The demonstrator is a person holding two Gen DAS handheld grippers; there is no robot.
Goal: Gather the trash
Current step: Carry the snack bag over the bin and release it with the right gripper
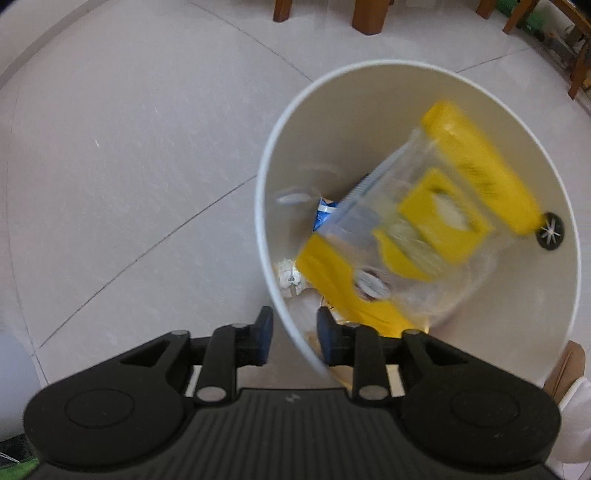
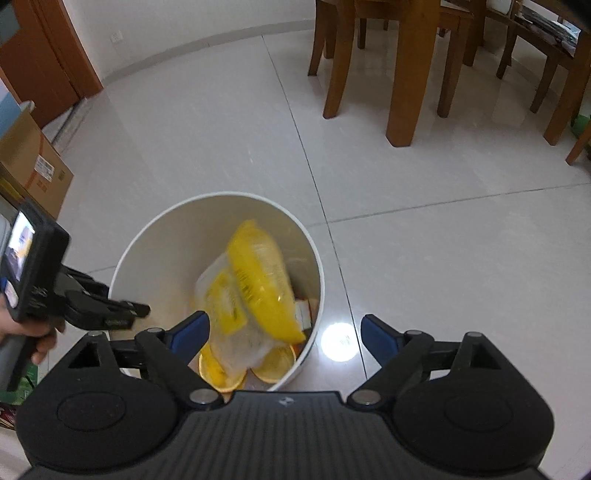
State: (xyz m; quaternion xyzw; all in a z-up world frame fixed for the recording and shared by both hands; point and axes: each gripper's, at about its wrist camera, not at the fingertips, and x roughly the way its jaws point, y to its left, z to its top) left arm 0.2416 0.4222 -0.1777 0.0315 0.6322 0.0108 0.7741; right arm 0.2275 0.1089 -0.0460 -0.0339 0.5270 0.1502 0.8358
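Note:
A white round trash bin [image 1: 369, 68] [image 2: 155, 221] stands on the tiled floor. A clear plastic package with yellow parts [image 1: 436, 221] [image 2: 258, 280] appears blurred inside the bin's mouth, touched by neither gripper. Beneath it lie a blue wrapper [image 1: 325, 216], crumpled white paper [image 1: 288, 277] and yellow discs [image 2: 218, 373]. My left gripper [image 1: 295, 332] straddles the bin's near rim, its pads a little apart from the wall. In the right wrist view the left gripper [image 2: 142, 310] sits at the bin's left edge in a person's hand [image 2: 40, 336]. My right gripper [image 2: 284, 325] gapes wide above the bin, holding nothing.
Wooden table and chair legs [image 2: 402, 92] [image 1: 365, 14] stand beyond the bin. A cardboard box [image 2: 40, 166] and a brown door frame [image 2: 55, 48] are at the left. A bright light reflection [image 2: 338, 341] glares on the glossy tiles beside the bin.

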